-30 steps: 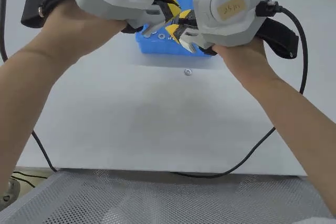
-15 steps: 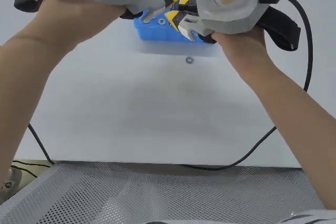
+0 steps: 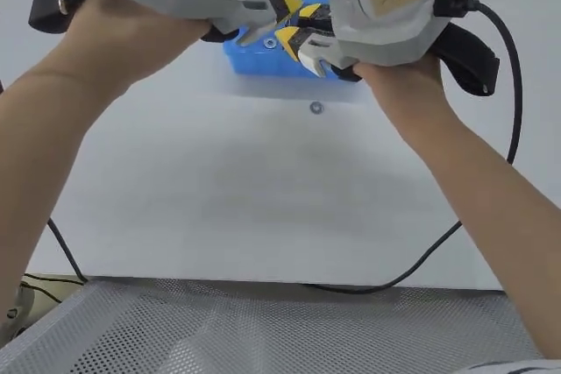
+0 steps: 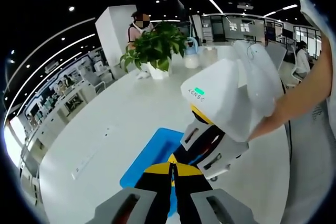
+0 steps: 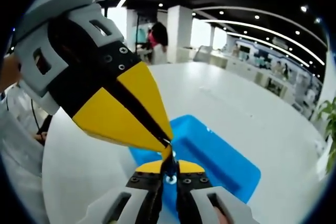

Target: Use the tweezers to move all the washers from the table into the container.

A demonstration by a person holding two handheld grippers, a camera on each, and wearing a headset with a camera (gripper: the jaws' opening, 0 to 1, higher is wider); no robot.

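**Item: washer** (image 3: 316, 109). One, lying flat on the table (image 3: 263, 190), just outside the near wall of the blue container (image 3: 263, 60), on your side of it. It is round, so you have no long axis to line up with.

**Tongs, left:** your left gripper (image 4: 173, 171) has its jaws drawn together. Its tip meets the tip of the other gripper above the container.

**Tongs, right:** your right gripper (image 5: 169, 169) has its jaws narrow, pinched on a thin dark sliver. This is probably the tweezers (image 5: 169, 162), though the close view is too cramped to be certain.

**Relation:** both tips hang over the container. The washer lies back toward you and below them, slightly to the right, so your right gripper is the nearer. By my judgement, the next move is a short draw toward you and a drop to the table.

**Surface:** pale matte tabletop. A black cable (image 3: 438, 243) trails from the right gripper across the near right. Perforated metal mesh (image 3: 263, 330) borders the near edge.

**Room:** large open hall with strip and spot lights overhead. A potted plant (image 4: 155, 48) stands on a far counter, and people stand well off.
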